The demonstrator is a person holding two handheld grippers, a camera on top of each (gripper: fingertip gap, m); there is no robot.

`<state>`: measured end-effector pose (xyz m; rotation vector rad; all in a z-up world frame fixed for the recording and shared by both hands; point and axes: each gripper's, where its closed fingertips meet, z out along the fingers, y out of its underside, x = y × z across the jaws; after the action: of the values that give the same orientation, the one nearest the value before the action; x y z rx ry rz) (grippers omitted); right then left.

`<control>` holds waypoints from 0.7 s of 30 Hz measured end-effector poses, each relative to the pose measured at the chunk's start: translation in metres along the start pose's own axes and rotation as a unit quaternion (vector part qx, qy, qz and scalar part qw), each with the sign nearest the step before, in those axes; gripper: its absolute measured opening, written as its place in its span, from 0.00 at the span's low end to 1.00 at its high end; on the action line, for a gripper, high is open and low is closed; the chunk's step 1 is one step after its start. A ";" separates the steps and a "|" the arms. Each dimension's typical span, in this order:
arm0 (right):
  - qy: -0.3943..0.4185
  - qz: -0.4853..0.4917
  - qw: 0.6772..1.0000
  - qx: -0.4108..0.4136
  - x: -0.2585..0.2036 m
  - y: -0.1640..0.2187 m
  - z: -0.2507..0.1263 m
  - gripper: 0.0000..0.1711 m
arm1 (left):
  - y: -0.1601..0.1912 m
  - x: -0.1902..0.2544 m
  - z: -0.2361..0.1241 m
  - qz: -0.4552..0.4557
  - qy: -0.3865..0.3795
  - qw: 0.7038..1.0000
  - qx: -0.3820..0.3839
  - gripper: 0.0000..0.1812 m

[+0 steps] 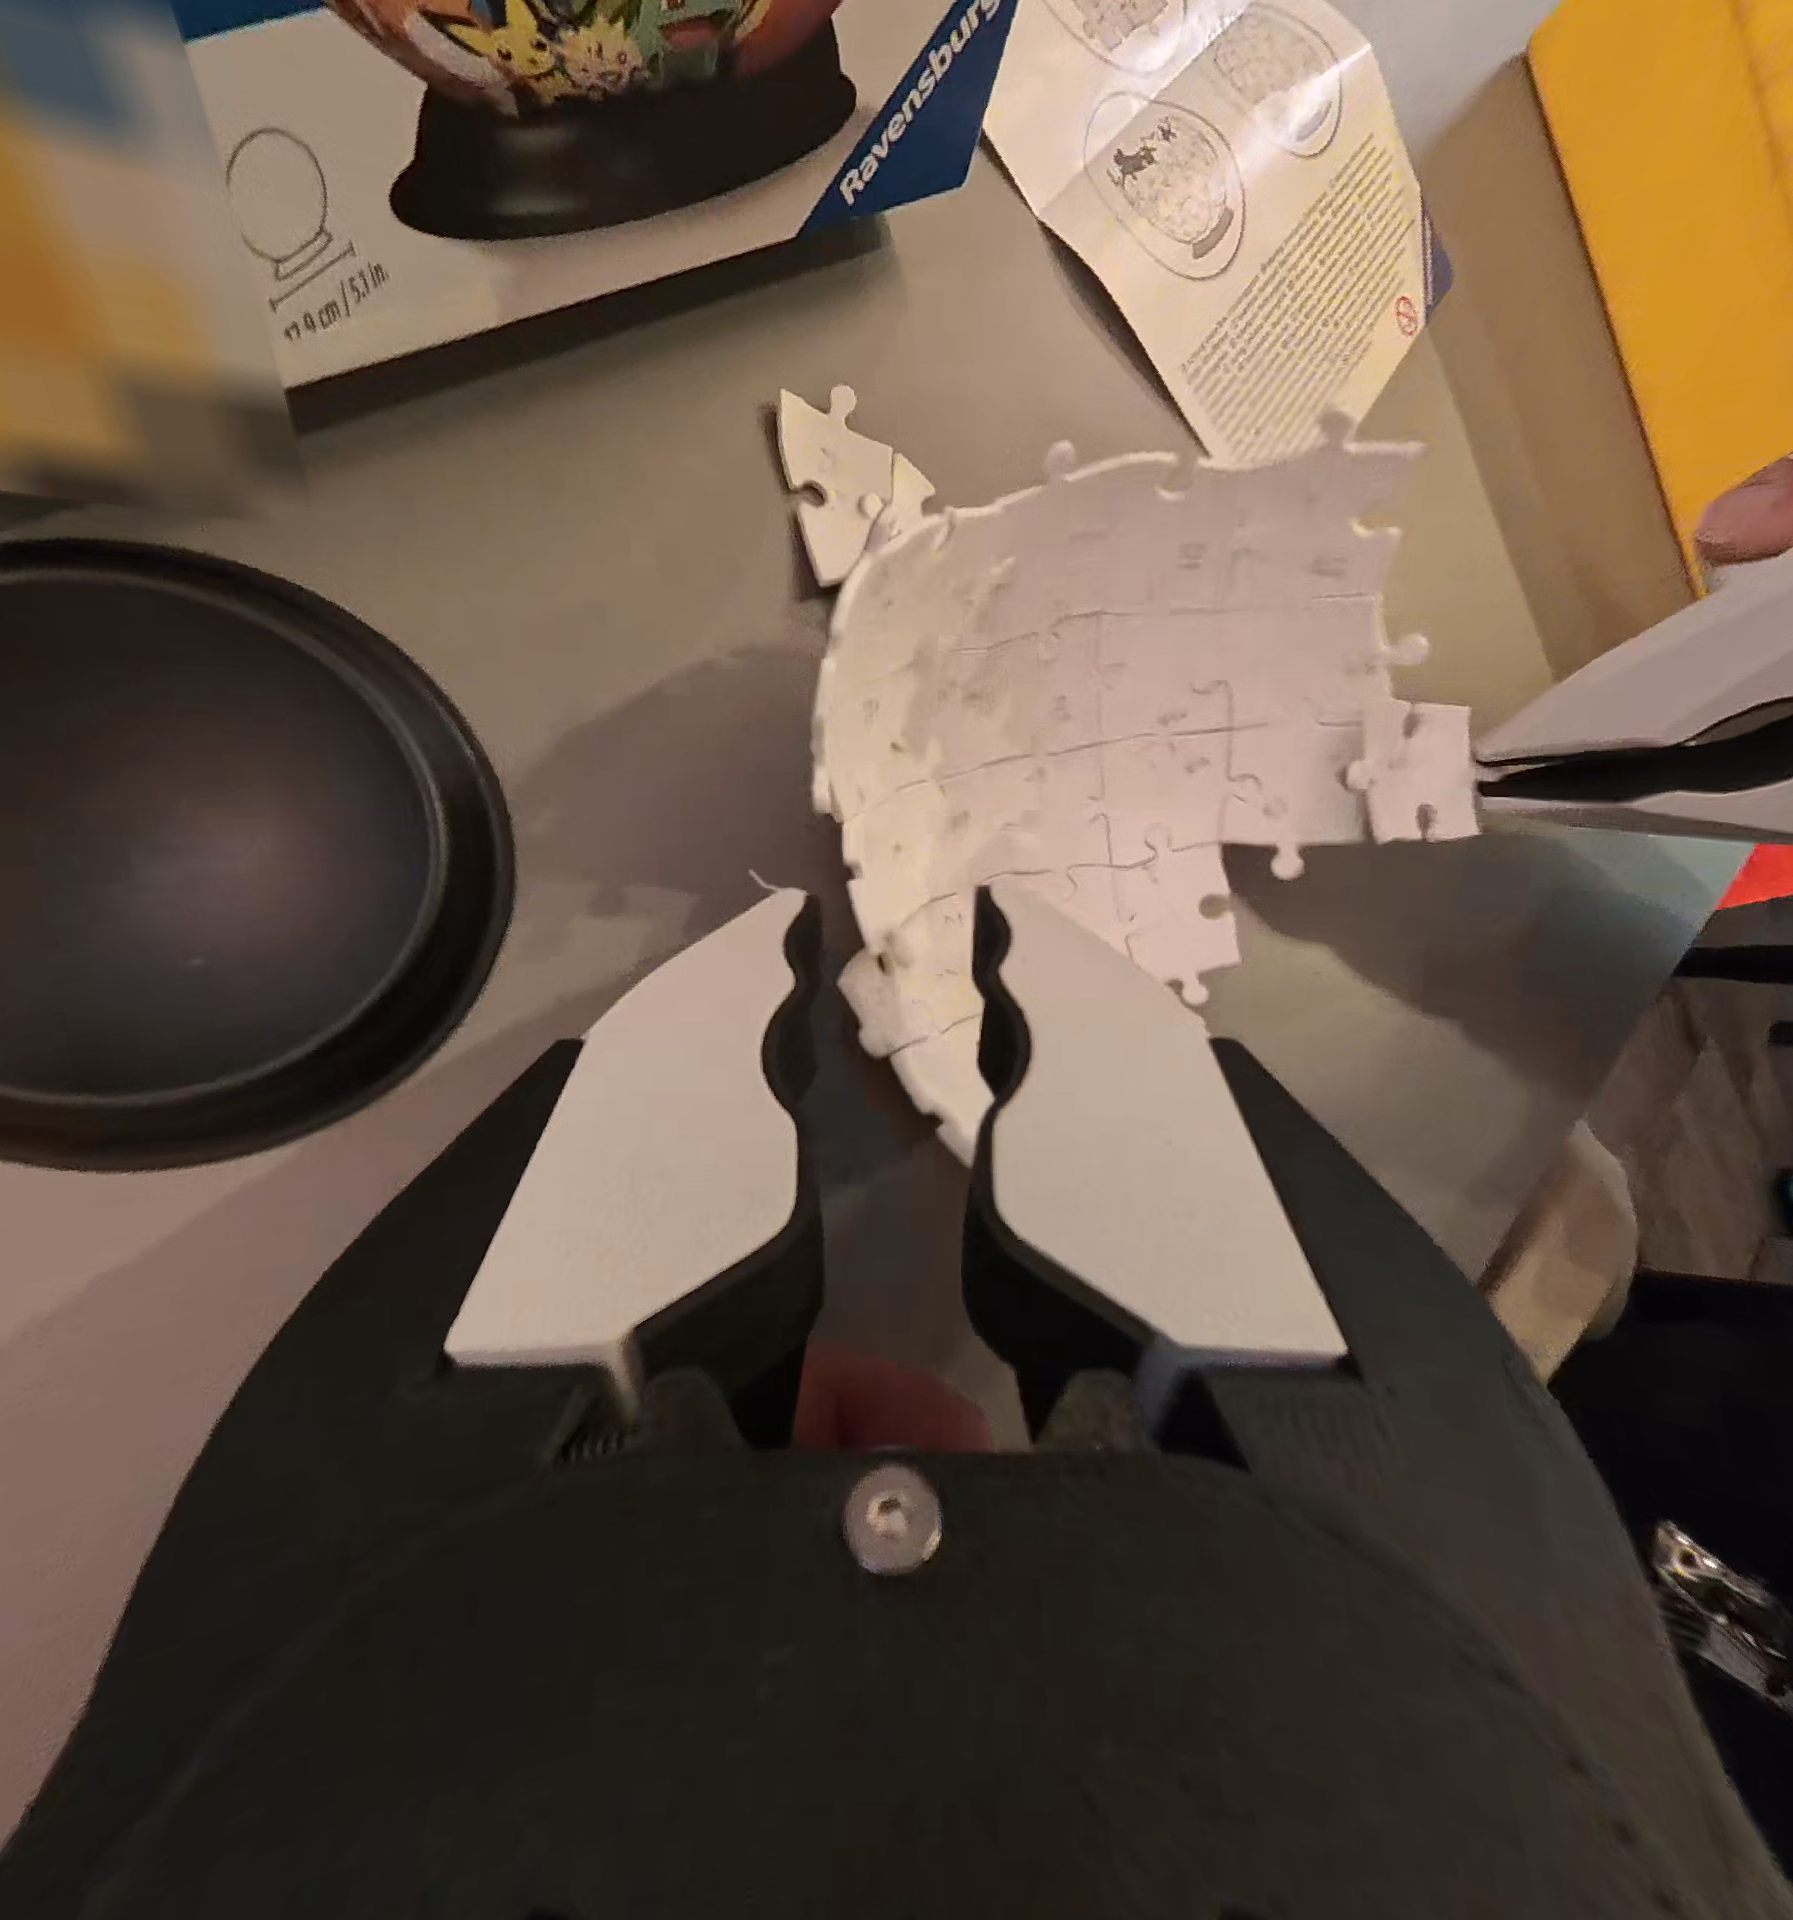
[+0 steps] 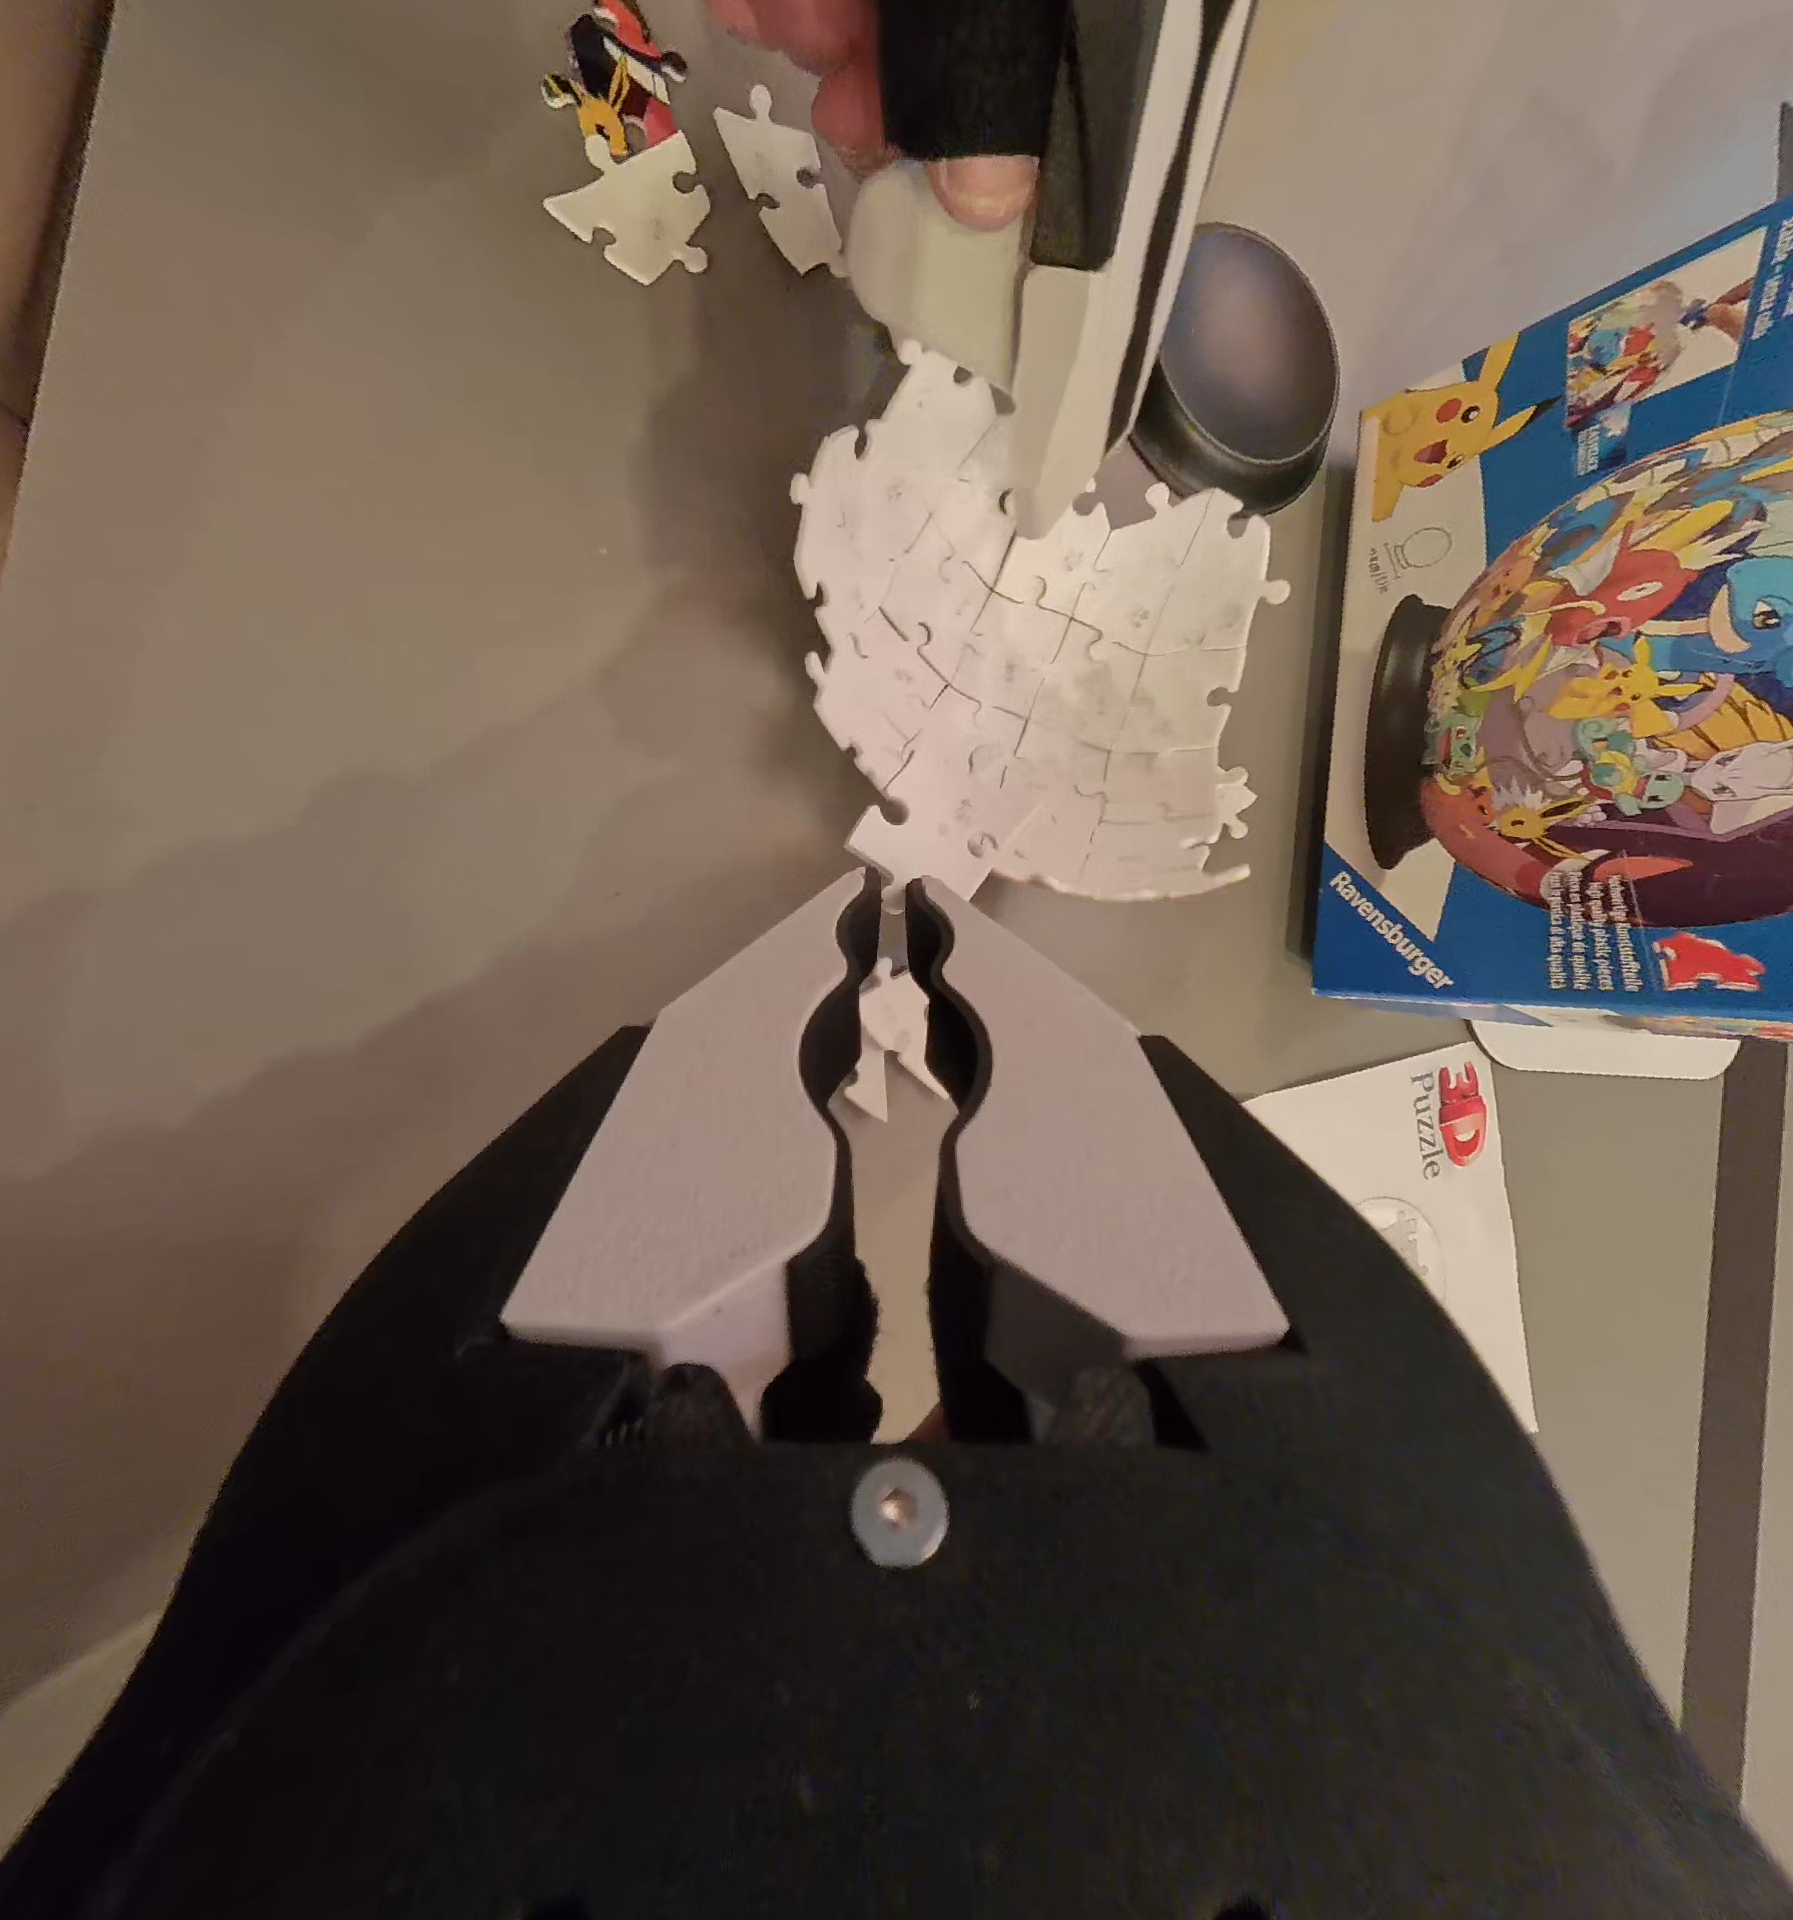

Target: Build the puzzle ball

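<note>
A partly built white puzzle shell (image 1: 1100,707) is held above the grey table, its blank inner side facing the cameras. My left gripper (image 1: 894,904) is shut on the shell's lower edge. In the right wrist view it comes in from the top (image 2: 1037,488) onto the shell (image 2: 1037,665). My right gripper (image 2: 887,894) is shut on a single white piece (image 2: 884,1023) that meets the shell's near corner. In the left wrist view the right gripper (image 1: 1484,774) holds that piece (image 1: 1422,774) at the shell's right edge.
A black round stand (image 1: 175,842) sits left of the shell. The puzzle box (image 1: 559,156) and a leaflet (image 1: 1235,208) lie behind it. Loose pieces (image 2: 643,208) and a coloured piece (image 2: 617,78) lie beyond. The table's edge (image 1: 1598,1091) is at right. About 12 cm separates my left fingertips from my right.
</note>
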<state>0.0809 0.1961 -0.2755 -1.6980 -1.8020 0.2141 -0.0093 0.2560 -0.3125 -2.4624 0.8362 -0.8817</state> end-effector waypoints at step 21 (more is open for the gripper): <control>-0.020 0.149 0.988 -0.017 -0.028 -0.013 0.020 0.01 | -0.021 0.004 -0.010 0.171 -0.165 0.971 0.001 0.01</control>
<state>0.0579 0.1741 -0.2942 -1.9967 -1.5797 0.3479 -0.0055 0.2671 -0.2922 -2.2741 1.0861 -0.3390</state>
